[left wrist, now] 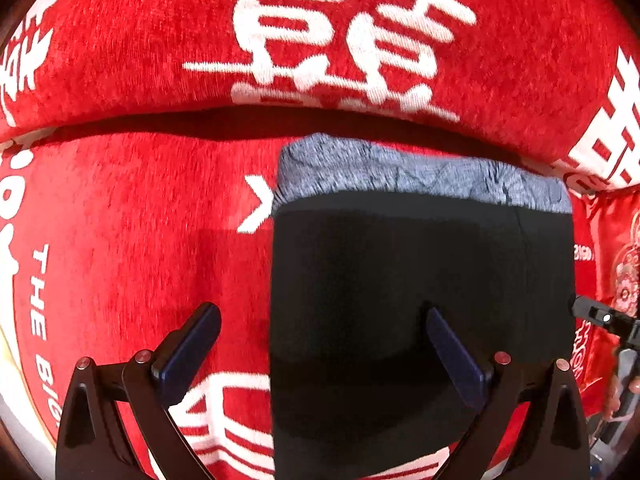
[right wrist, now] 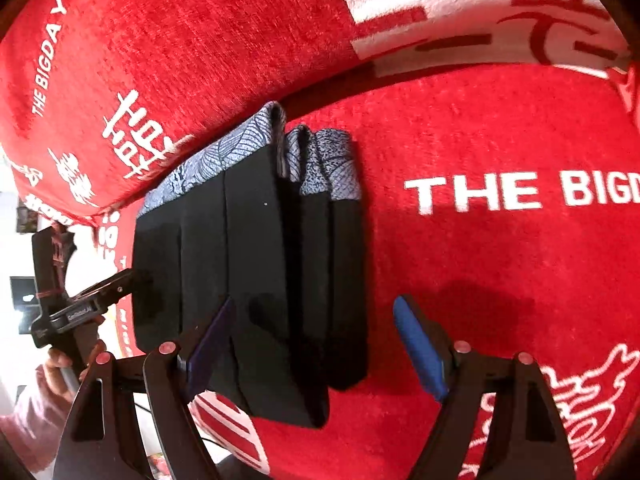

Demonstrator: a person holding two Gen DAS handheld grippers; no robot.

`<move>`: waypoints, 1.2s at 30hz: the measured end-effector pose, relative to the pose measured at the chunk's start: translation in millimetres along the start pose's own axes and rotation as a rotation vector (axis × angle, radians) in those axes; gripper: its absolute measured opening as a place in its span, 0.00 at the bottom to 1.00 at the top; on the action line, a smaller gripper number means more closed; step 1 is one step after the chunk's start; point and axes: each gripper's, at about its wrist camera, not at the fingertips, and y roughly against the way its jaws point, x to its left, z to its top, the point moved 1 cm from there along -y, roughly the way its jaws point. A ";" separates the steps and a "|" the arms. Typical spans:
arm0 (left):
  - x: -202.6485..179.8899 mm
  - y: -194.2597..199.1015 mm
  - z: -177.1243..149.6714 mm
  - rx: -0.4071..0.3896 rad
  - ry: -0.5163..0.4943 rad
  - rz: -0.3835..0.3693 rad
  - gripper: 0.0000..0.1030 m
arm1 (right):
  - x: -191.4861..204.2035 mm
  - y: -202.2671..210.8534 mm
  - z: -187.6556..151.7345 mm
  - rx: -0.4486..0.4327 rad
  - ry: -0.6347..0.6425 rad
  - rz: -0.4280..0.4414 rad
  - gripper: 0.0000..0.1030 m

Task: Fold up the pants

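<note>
The black pants [left wrist: 420, 300] with a grey-blue patterned band [left wrist: 420, 176] lie folded in a compact stack on the red sofa seat. In the right wrist view the pants [right wrist: 256, 272] show several stacked layers with the band [right wrist: 224, 152] at the far end. My left gripper [left wrist: 324, 320] is open and empty, hovering over the stack's left edge. My right gripper [right wrist: 316, 316] is open and empty above the stack's near right side. The left gripper also shows in the right wrist view [right wrist: 136, 278], at the stack's left edge.
The red sofa cover has white lettering [right wrist: 480, 196] on the seat. The red back cushion [left wrist: 320, 40] rises just behind the pants. A red embroidered cloth [left wrist: 612, 260] lies to the right of the stack. The seat's front edge [right wrist: 124, 320] is left of the pants.
</note>
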 end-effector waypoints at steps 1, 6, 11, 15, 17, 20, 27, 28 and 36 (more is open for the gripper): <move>4.9 0.0 2.2 0.005 0.006 -0.018 1.00 | -3.9 -5.8 2.1 0.028 -0.008 0.032 0.81; 23.6 -12.2 12.5 0.046 0.010 -0.117 1.00 | -7.4 -12.6 4.4 0.053 0.004 0.065 0.81; 19.2 -30.3 15.9 0.062 -0.042 -0.177 1.00 | -6.9 -24.3 14.2 0.063 0.028 0.157 0.81; 9.9 -45.3 18.6 0.067 -0.064 -0.208 1.00 | -11.7 -37.1 19.4 0.078 0.025 0.195 0.82; 10.1 -50.9 18.8 0.075 -0.053 -0.222 1.00 | -16.7 -42.2 18.4 0.077 0.007 0.238 0.82; 17.4 -56.5 12.0 0.111 0.001 -0.278 1.00 | -18.6 -41.6 17.4 0.070 0.006 0.250 0.82; 24.4 -54.5 2.8 0.108 0.070 -0.310 0.97 | -28.1 -42.1 19.8 0.082 -0.062 0.283 0.82; 23.2 -50.5 0.9 0.092 0.070 -0.314 0.87 | -28.0 -41.7 20.4 0.086 -0.072 0.274 0.74; 3.6 -6.5 -14.6 -0.023 0.051 -0.245 0.61 | -24.6 -30.1 16.9 0.071 -0.112 0.330 0.44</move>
